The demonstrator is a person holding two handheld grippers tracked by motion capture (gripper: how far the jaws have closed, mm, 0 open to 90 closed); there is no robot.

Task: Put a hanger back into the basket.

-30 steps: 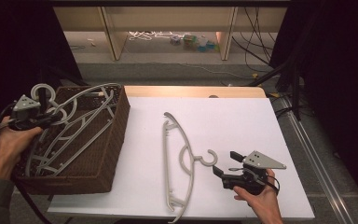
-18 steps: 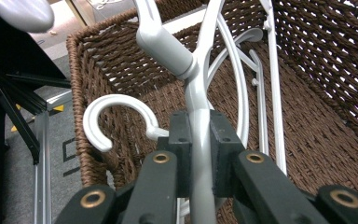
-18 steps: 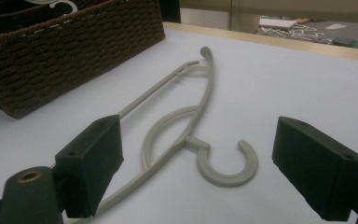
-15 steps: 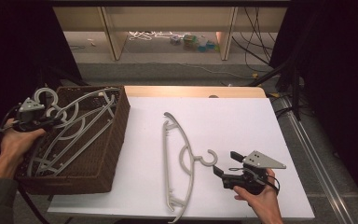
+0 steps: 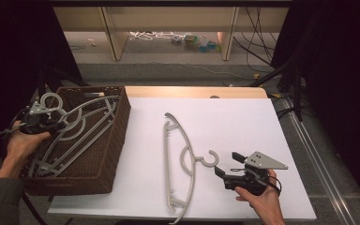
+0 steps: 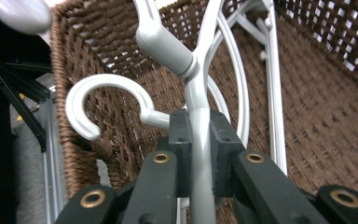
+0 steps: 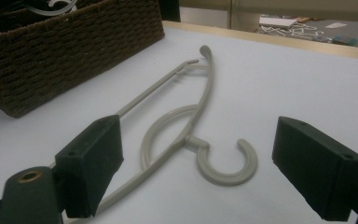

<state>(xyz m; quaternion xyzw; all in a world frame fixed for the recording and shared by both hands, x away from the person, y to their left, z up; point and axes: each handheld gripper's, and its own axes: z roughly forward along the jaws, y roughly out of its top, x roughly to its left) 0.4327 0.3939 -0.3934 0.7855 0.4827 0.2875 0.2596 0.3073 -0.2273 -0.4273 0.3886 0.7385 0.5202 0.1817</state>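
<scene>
The left gripper (image 5: 56, 123) clamps its jaws on a grey hanger (image 6: 200, 154) over the wicker basket (image 5: 115, 140) at the table's (image 5: 243, 117) left edge. The right gripper (image 5: 221, 165), jaws wide, sits near the front edge, just beside the hook of a beige hanger (image 5: 180, 161) lying flat mid-table.

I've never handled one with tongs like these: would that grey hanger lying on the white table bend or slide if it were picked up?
The hanger looks like thin moulded plastic, so probably light and fairly stiff, with slight flex along its long bar. Its smooth rounded surface may slip between the right gripper jaws. Lying flat on the table, it seems likelier to slide than roll.
</scene>
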